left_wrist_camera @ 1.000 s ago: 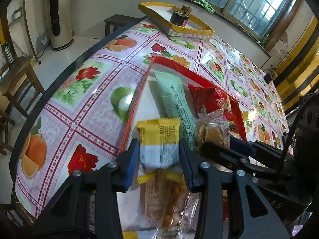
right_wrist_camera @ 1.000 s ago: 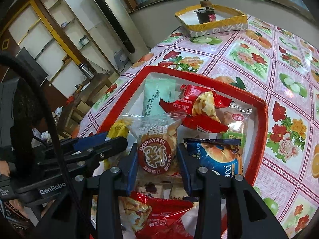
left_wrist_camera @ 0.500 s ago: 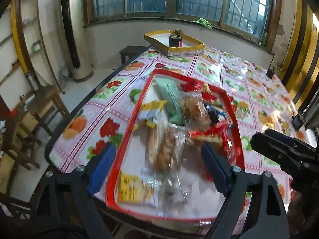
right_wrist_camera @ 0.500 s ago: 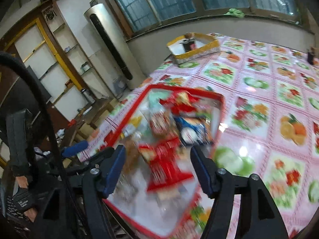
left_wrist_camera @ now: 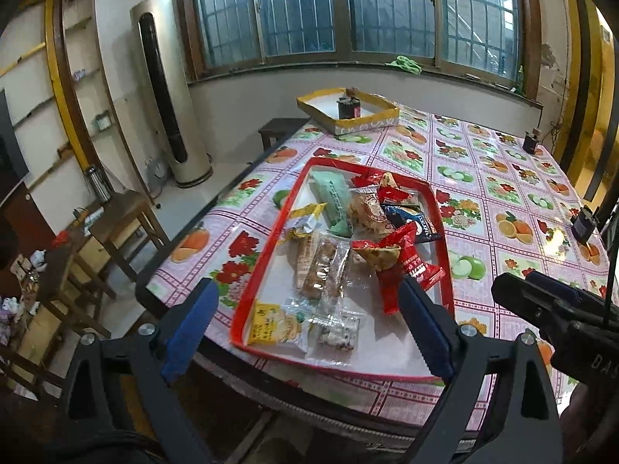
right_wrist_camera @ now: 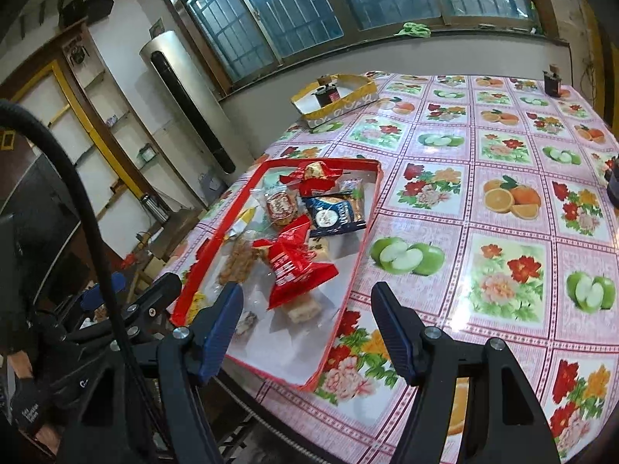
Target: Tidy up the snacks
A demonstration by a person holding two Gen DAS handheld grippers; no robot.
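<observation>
A red tray (left_wrist_camera: 267, 255) (right_wrist_camera: 354, 263) near the table's front left corner holds several snack packets. Among them are a yellow packet (left_wrist_camera: 305, 220), a pale green one (left_wrist_camera: 334, 201), a dorayaki pack (left_wrist_camera: 367, 208) (right_wrist_camera: 280, 207), a blue packet (right_wrist_camera: 334, 214) and a red bag (left_wrist_camera: 402, 263) (right_wrist_camera: 296, 266). My left gripper (left_wrist_camera: 305, 288) hovers back from the tray's near end; its jaws are opening and touch nothing. My right gripper (right_wrist_camera: 308, 290) stands open beside it, over the tray's near right corner, also holding nothing.
A yellow-rimmed box (left_wrist_camera: 348, 110) (right_wrist_camera: 332, 96) with a dark can in it sits at the table's far edge. Small dark devices (left_wrist_camera: 582, 224) lie on the fruit-print cloth to the right. Wooden stools (left_wrist_camera: 116, 216) and a tall floor fan unit (left_wrist_camera: 170, 89) stand left of the table.
The left gripper let go of the yellow packet and the right let go of the dorayaki pack. Both opened wide and pulled back and up from the tray.
</observation>
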